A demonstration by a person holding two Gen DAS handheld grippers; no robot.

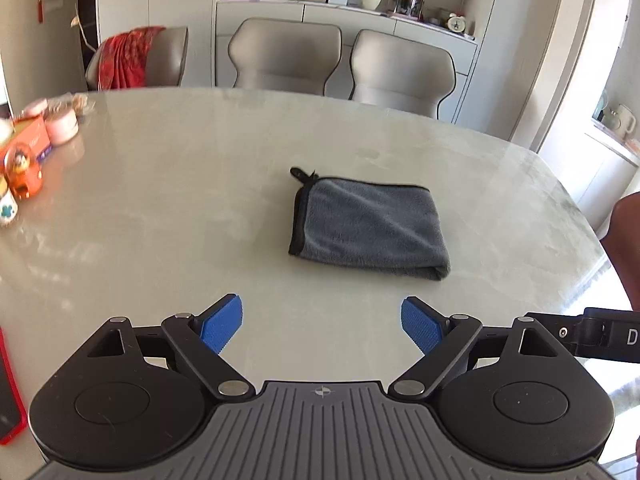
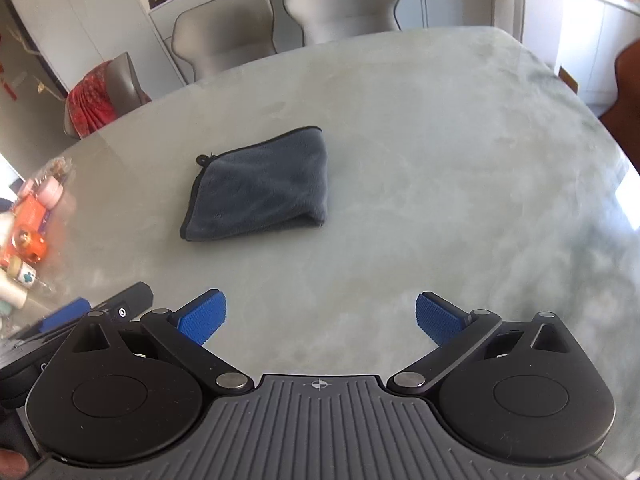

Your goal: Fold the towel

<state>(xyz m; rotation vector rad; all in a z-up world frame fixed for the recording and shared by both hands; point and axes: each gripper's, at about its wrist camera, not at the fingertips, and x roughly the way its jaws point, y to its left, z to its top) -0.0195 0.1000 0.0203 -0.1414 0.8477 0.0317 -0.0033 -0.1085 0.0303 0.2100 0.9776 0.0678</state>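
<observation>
Two grippers hung over the table (image 1: 160,208) when I looked, both spread wide with nothing between their blue pads. My left gripper (image 1: 322,322) sat above the near edge of the pale marbled top, its pads (image 1: 224,324) well apart, and the grey towel (image 1: 370,226) lay ahead of it and slightly to the right, clear of the fingers. My right gripper (image 2: 320,318) was likewise splayed, and from its camera the towel (image 2: 260,186) lay ahead and to the left, again untouched.

That towel was already folded into a thick rectangular packet, flat on the table near its middle. A dark bound edge ran along its left side and far side, with a small hanging loop (image 1: 299,173) poking out at the far left corner; the rounded fold faced me on the near right (it bulged a little rather than lying crisp).

At the left end of the table stood a cluster of small items (image 1: 30,148), orange and pink among them. Three upholstered chairs (image 1: 284,56) lined the far side, one draped with a red cloth (image 1: 128,58). Part of the other gripper's body showed at the edge of each view.
</observation>
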